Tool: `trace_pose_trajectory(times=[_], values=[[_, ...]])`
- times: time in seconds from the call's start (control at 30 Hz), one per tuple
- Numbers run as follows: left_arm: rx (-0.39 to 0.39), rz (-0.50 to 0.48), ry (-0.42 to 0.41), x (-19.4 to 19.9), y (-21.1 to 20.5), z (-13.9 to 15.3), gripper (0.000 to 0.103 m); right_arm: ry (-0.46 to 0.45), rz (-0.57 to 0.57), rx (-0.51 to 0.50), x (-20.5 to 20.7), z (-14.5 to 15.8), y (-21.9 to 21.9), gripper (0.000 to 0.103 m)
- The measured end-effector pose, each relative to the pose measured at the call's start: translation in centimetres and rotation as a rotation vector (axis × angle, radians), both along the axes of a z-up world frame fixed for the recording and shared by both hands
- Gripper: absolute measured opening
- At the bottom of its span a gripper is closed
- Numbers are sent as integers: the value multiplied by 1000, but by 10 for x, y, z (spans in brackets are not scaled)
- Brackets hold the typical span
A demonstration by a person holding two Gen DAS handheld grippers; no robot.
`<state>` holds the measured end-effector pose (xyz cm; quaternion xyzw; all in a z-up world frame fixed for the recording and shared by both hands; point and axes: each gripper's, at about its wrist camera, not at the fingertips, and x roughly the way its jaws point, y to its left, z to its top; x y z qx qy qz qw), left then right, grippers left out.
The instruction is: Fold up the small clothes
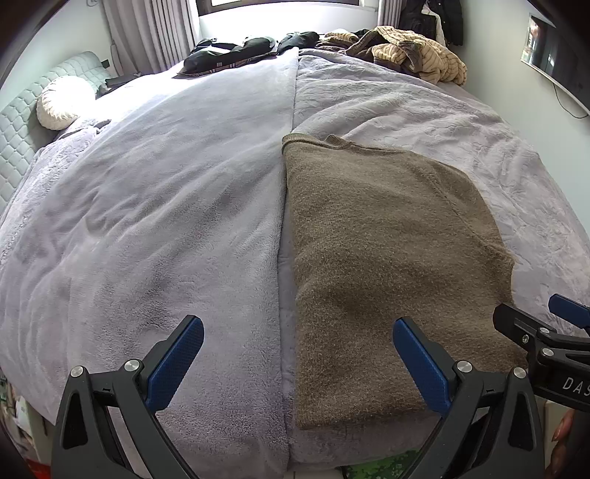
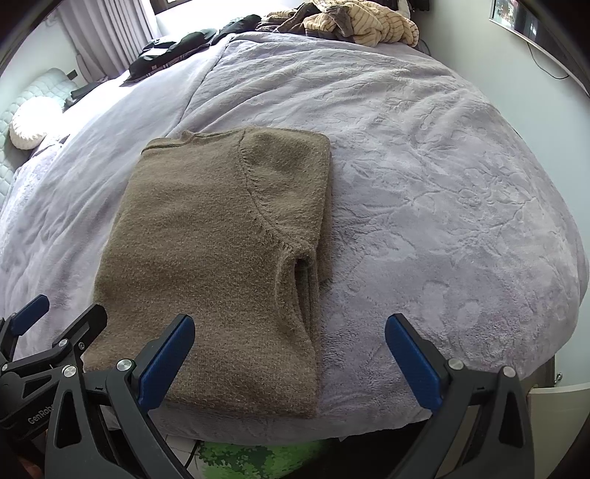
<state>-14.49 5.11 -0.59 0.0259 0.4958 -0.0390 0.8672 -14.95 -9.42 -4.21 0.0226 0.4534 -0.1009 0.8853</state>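
A brown knitted sweater (image 1: 387, 258) (image 2: 217, 250) lies flat on the lilac bed cover (image 1: 147, 221), folded lengthwise into a long strip with its sleeve tucked in along the right side. My left gripper (image 1: 298, 335) hovers open above the sweater's near left corner, nothing between its blue pads. My right gripper (image 2: 289, 333) is open too, over the sweater's near right edge. Each gripper shows at the edge of the other's view: the right gripper (image 1: 545, 328) and the left gripper (image 2: 48, 313).
A heap of tan striped and brown clothes (image 1: 402, 51) (image 2: 350, 22) lies at the far end of the bed, with dark garments (image 1: 236, 53) beside it. A round white cushion (image 1: 61, 101) sits by the headboard. A green rug (image 2: 254, 460) shows below the bed's near edge.
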Motion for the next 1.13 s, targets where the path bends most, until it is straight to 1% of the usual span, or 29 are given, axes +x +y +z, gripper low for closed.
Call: trace_pose_trajectory(times=[0.8,0.93,1.13], values=[[3,0,0,0,-1,-2,103,0,0,-3,-1,1,3,103],[-5,-6,-29,-3,-1,1,103,0,0,-3,-1,0,4,103],[-1,-22,-33,-4,-4,3,103,2,0,-1,0,-1,4,103]])
